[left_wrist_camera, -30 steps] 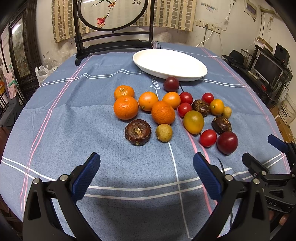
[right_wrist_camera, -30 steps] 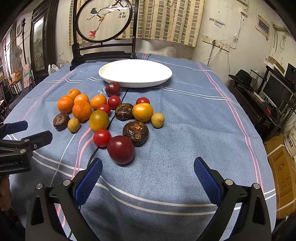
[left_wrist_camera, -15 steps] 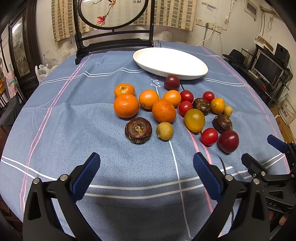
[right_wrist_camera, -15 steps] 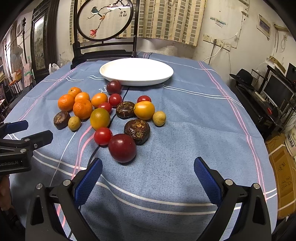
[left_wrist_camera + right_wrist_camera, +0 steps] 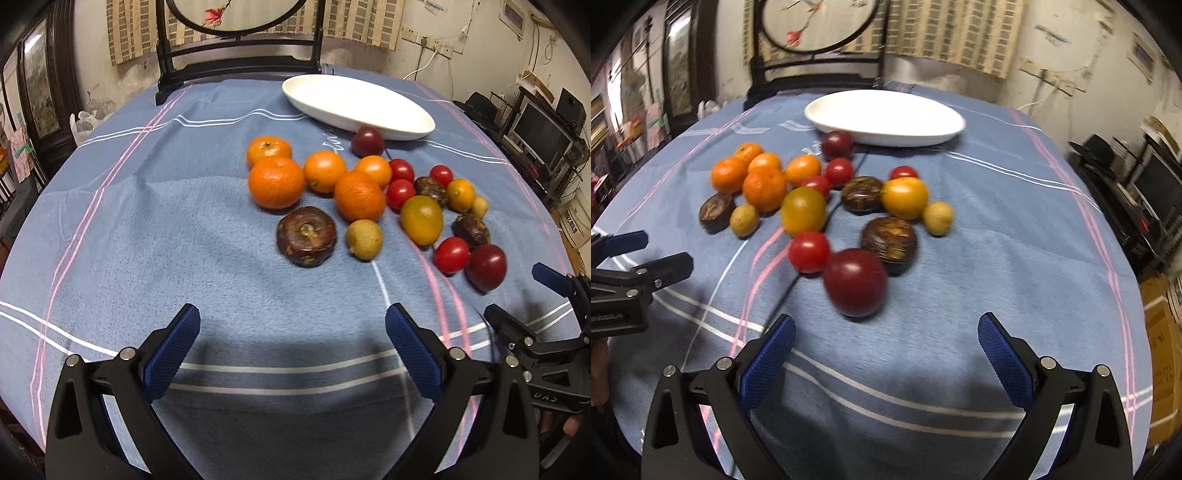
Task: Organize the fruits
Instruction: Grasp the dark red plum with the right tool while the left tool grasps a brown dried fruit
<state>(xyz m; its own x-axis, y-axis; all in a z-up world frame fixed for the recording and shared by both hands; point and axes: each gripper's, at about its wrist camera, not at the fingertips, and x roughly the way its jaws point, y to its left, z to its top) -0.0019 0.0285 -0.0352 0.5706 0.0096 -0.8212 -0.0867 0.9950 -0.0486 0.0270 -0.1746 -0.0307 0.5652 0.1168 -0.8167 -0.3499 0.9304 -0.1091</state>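
Observation:
A cluster of fruit lies on the blue tablecloth: several oranges [image 5: 276, 181], red cherry tomatoes [image 5: 451, 254], dark brown fruits [image 5: 306, 236], small yellow fruits [image 5: 363, 239] and dark red plums [image 5: 855, 282]. A white oval plate [image 5: 354, 105] stands empty behind them and also shows in the right wrist view [image 5: 884, 118]. My left gripper [image 5: 293, 334] is open and empty, just short of the brown fruit. My right gripper [image 5: 886, 341] is open and empty, just short of the nearest plum.
A dark wooden chair with a round painted back [image 5: 240, 48] stands at the table's far edge. Shelves with a monitor [image 5: 539, 136] stand off to the right. The table edge drops away on the right [image 5: 1137, 295].
Both grippers have moved forward toward the fruit, which now looks larger and closer. The right wrist view has moved most and is blurred. Both stay open.

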